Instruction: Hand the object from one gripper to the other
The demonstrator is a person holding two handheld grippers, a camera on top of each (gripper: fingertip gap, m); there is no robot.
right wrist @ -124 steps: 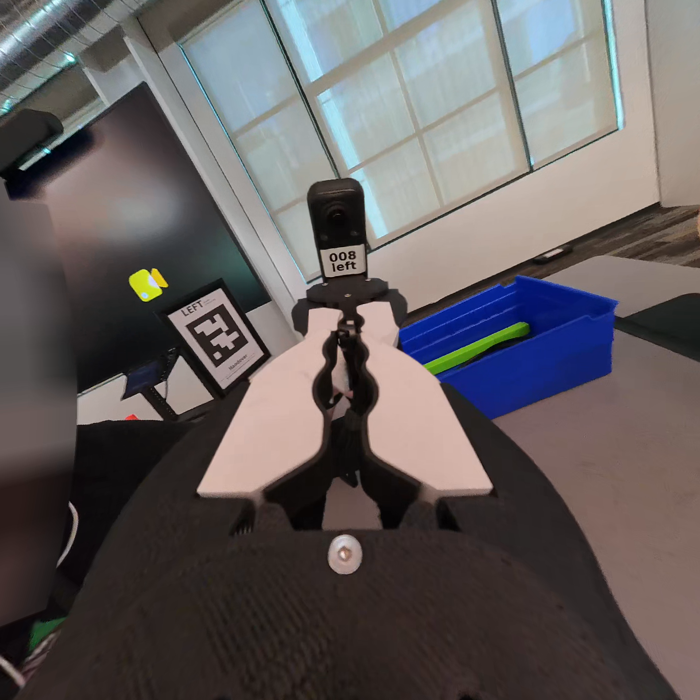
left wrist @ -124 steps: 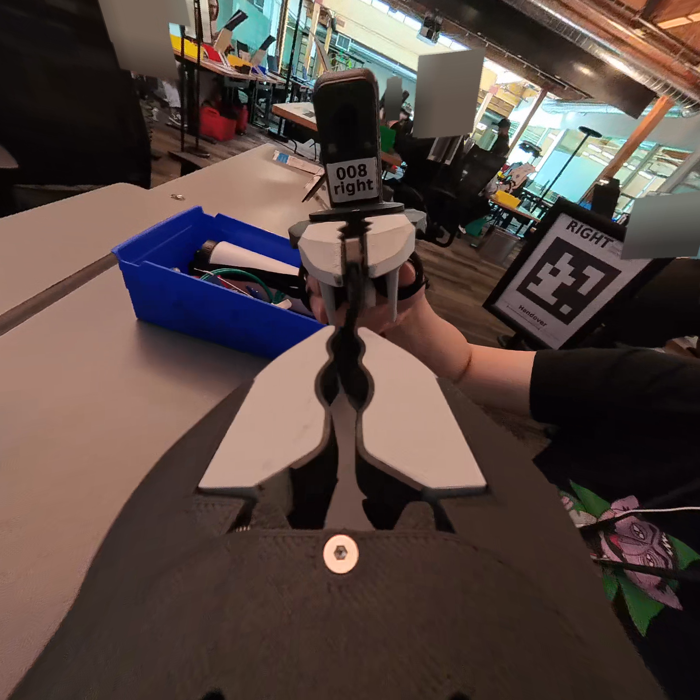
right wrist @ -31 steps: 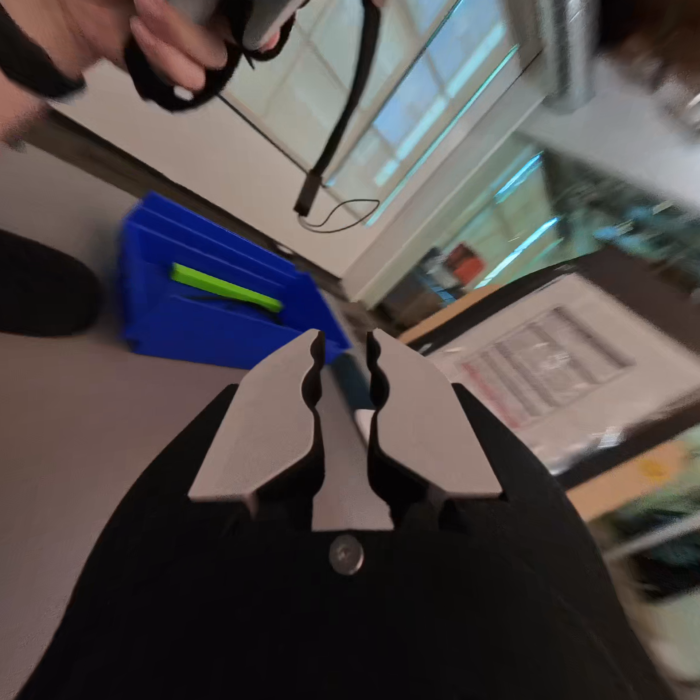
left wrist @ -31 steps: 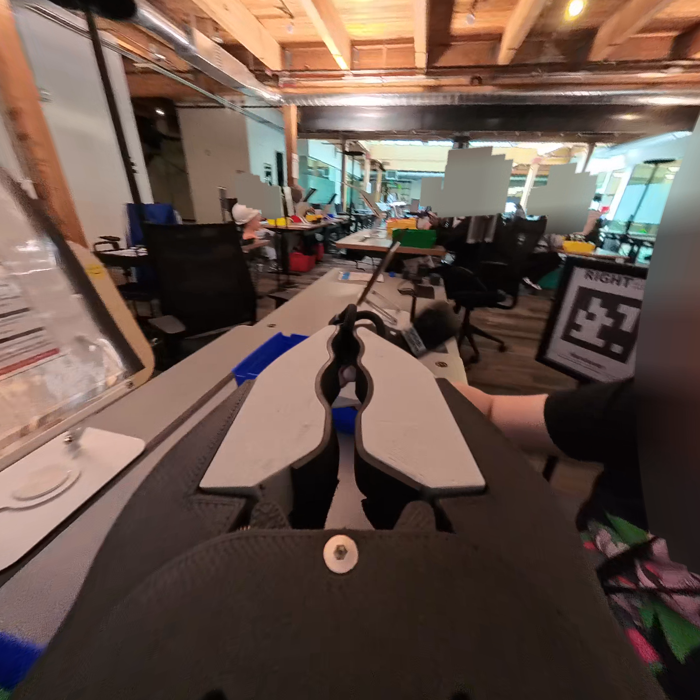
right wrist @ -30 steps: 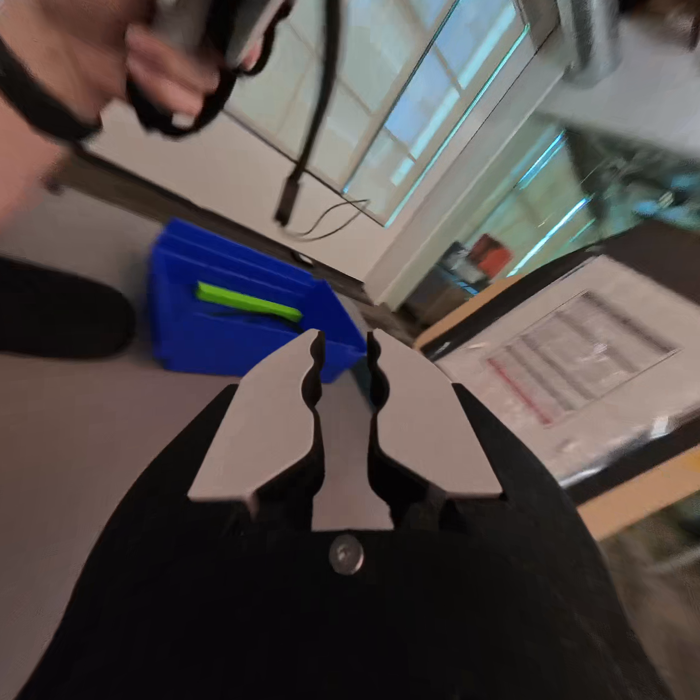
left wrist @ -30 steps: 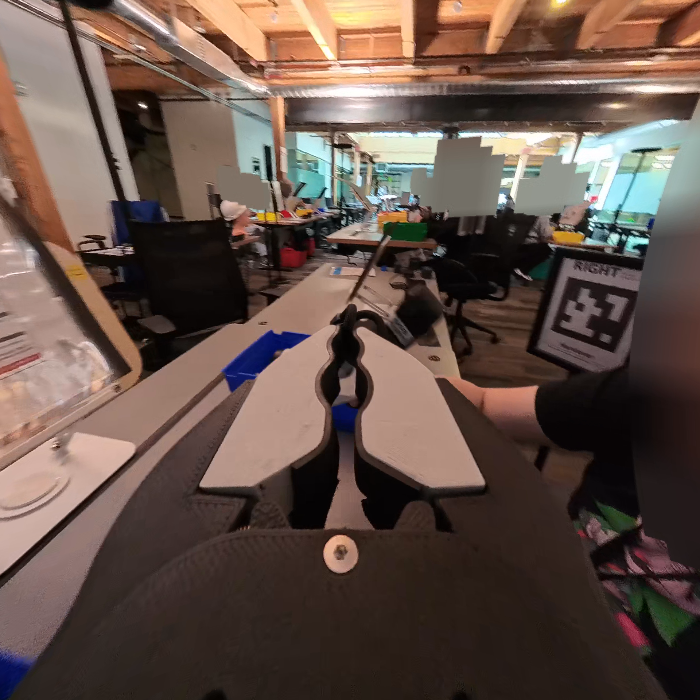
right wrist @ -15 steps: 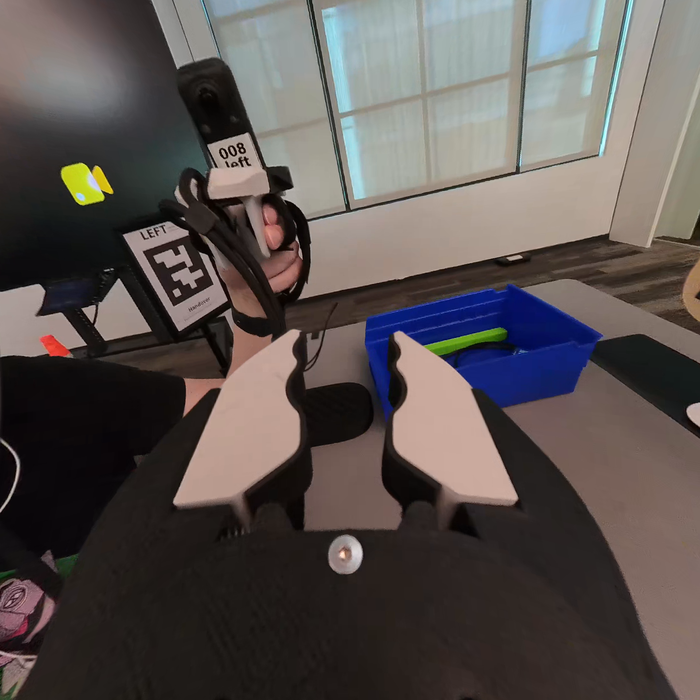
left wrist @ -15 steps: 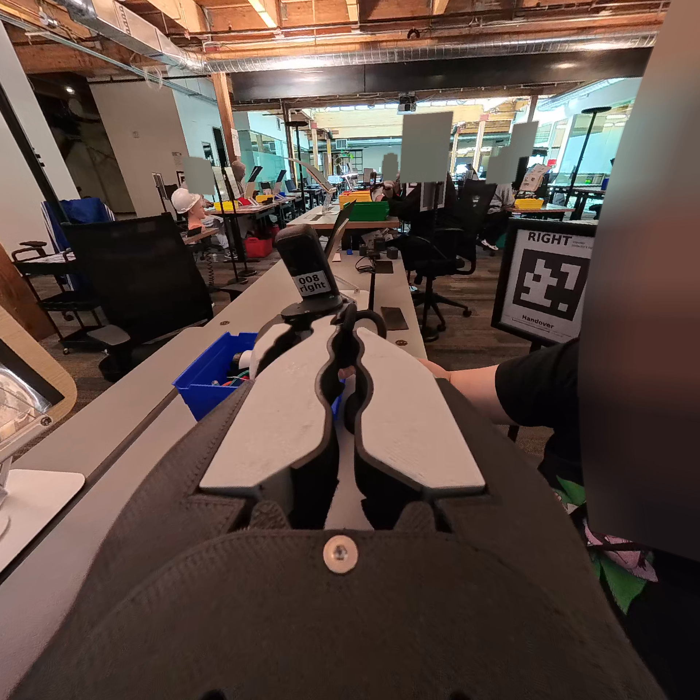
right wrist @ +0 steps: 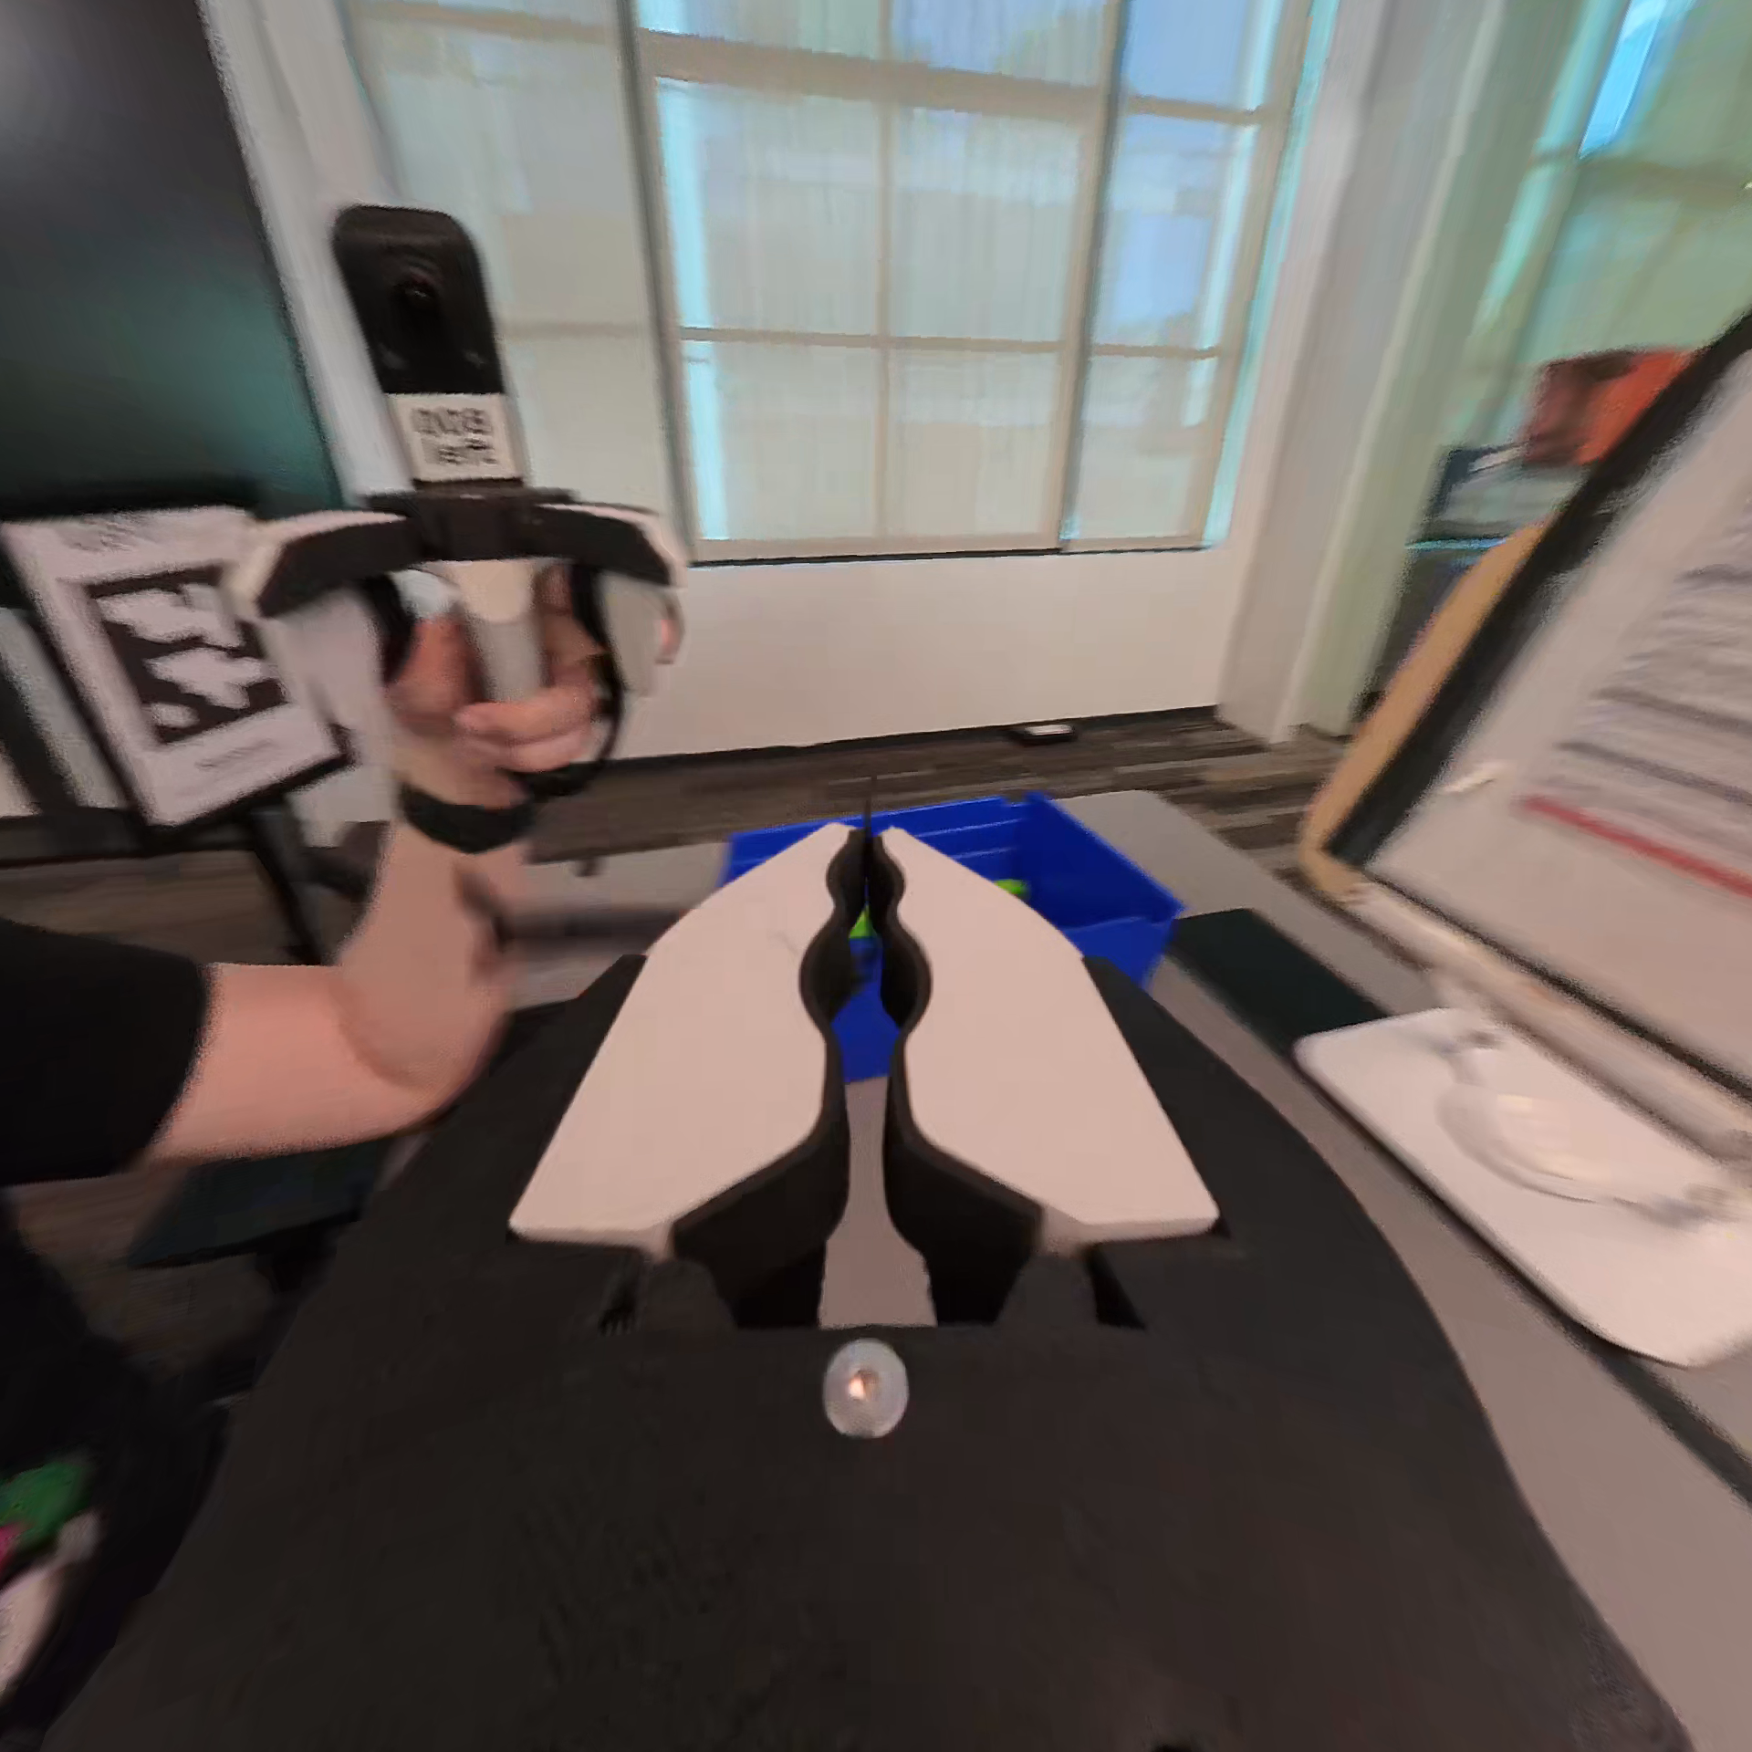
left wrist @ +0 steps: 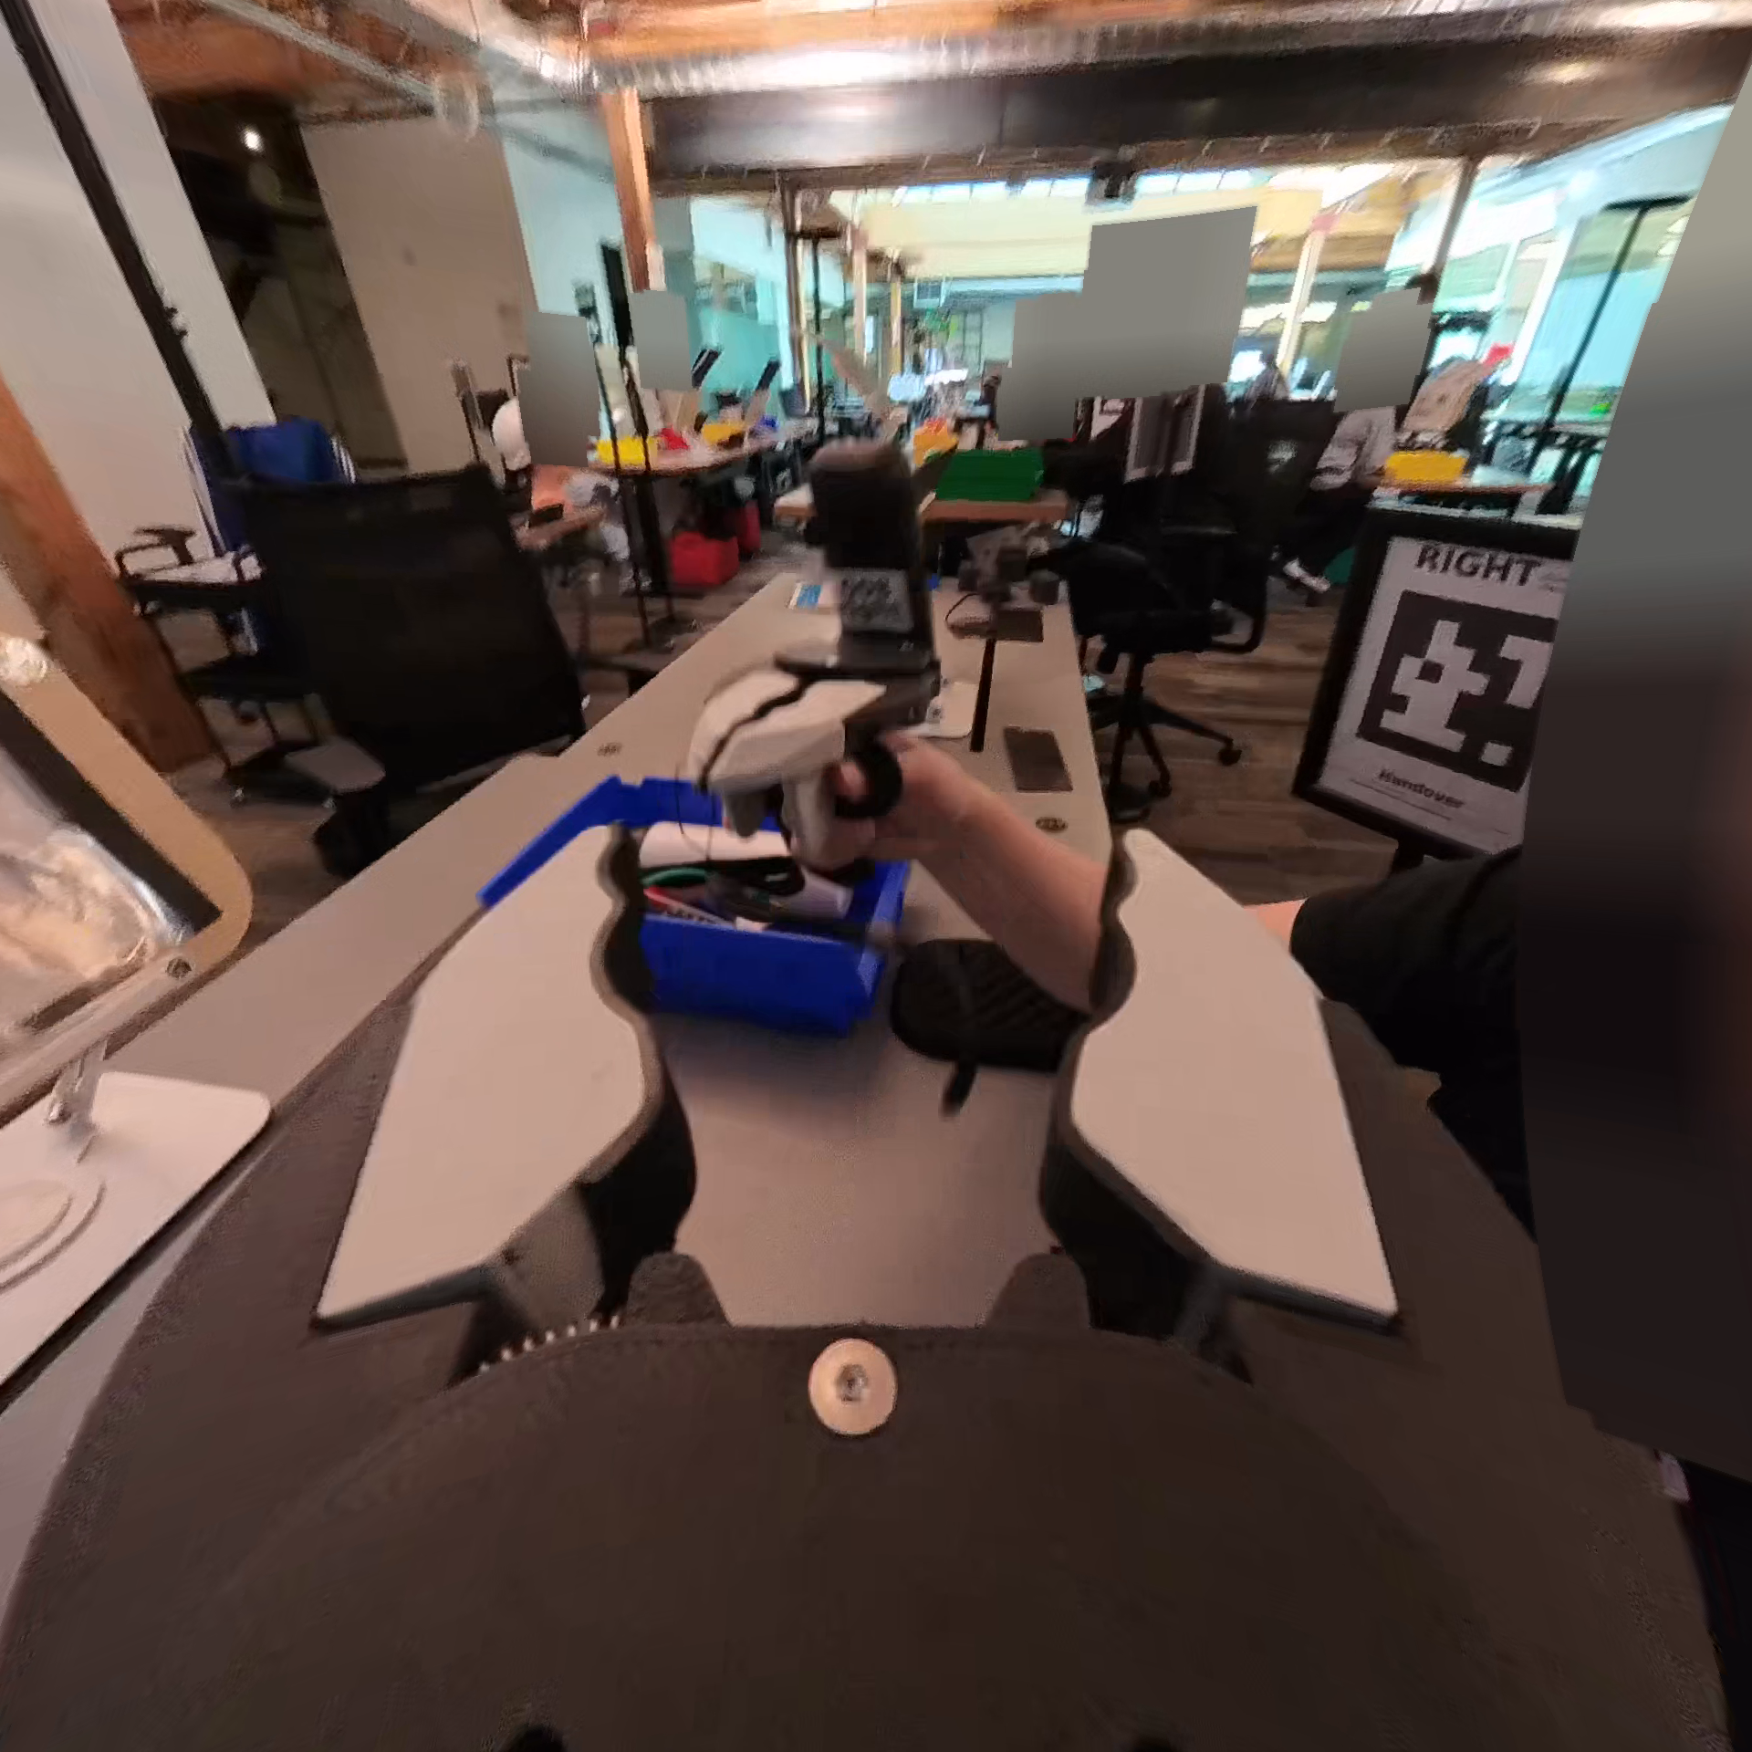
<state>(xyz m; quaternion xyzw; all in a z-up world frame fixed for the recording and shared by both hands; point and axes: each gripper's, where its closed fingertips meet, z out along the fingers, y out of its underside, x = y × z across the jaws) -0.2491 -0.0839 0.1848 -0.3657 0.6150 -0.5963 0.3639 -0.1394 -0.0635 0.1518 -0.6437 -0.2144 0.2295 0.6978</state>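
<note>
Your left gripper [left wrist: 858, 910] shows matt white plastic; the bin [left wrist: 758, 967] glossy blue plastic; the tabletop [left wrist: 853, 1138] smooth grey.

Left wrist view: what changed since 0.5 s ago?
The left tongs opened wide and let go of the thin black object. The right tongs, open then, have shut on it. The blue bin stayed where it was on the table.

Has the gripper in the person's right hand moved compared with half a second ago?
Yes. In the left wrist view, the right hand-held gripper now hangs directly over the blue bin, tilted down towards it, where before it stood beside the bin.
</note>
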